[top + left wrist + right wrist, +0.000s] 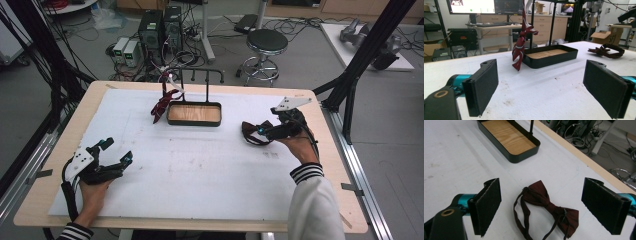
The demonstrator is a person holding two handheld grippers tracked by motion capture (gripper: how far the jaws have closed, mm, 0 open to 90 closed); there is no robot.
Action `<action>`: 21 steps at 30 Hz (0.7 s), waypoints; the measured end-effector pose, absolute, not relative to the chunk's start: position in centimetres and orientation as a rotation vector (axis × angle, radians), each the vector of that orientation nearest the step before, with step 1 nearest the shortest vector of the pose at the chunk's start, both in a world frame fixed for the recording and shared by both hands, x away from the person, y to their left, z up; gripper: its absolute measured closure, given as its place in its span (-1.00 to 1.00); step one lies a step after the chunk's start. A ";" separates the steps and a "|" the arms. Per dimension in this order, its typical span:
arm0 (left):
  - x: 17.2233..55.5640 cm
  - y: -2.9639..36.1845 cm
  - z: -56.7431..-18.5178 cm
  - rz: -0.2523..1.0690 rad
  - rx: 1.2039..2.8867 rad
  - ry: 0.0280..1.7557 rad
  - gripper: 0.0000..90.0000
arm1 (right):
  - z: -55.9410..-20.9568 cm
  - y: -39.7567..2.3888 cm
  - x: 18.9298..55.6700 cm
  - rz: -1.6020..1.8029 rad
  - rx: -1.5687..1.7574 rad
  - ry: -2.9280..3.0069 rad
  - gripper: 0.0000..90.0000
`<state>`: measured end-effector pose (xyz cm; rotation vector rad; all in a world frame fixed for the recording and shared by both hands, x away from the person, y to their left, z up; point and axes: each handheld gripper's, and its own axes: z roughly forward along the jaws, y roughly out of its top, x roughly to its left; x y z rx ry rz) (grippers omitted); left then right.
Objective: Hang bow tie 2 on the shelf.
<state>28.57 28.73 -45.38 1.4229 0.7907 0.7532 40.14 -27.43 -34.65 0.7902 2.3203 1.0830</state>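
Now right gripper (541, 207) jaws wide, hovering over dark maroon fabric bow tie (549, 207) on white table mat (461, 157); nothing gripped. Left gripper (541, 90) wide, empty.

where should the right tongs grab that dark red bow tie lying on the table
Grip the bow tie at its narrow centre knot, coming straight down from above. It lies flat on the white table cover, so a sideways approach finds nothing to pinch, and the knot is the thickest, firmest part between the two soft wings. The right tongs already hang open over it. Keep clear of the loose strap.
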 end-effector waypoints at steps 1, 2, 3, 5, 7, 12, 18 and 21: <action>28.6 28.7 -45.4 0.753 1.424 0.791 -0.70 | -34.7 -27.4 40.3 1.081 0.791 2.318 -0.66; 28.6 28.7 -45.4 0.753 1.424 0.790 -0.71 | -34.8 -27.4 40.6 1.078 0.795 2.329 -0.66; 28.6 28.7 -45.4 0.751 1.425 0.792 -0.71 | -34.9 -27.4 41.0 1.063 0.799 2.341 -0.66; 28.6 28.7 -45.4 0.754 1.425 0.788 -0.71 | -34.9 -27.4 41.5 1.035 0.803 2.355 -0.66; 28.6 28.7 -45.4 0.757 1.431 0.784 -0.71 | -34.9 -27.4 42.1 1.003 0.802 2.381 -0.66; 28.5 28.6 -45.4 0.761 1.434 0.783 -0.71 | -35.2 -27.3 43.5 0.931 0.808 2.416 -0.66; 28.5 28.6 -45.4 0.762 1.434 0.785 -0.70 | -35.2 -27.3 45.2 0.908 0.806 2.448 -0.66; 28.5 28.6 -45.4 0.763 1.435 0.786 -0.70 | -35.1 -27.2 45.9 0.882 0.797 2.472 -0.66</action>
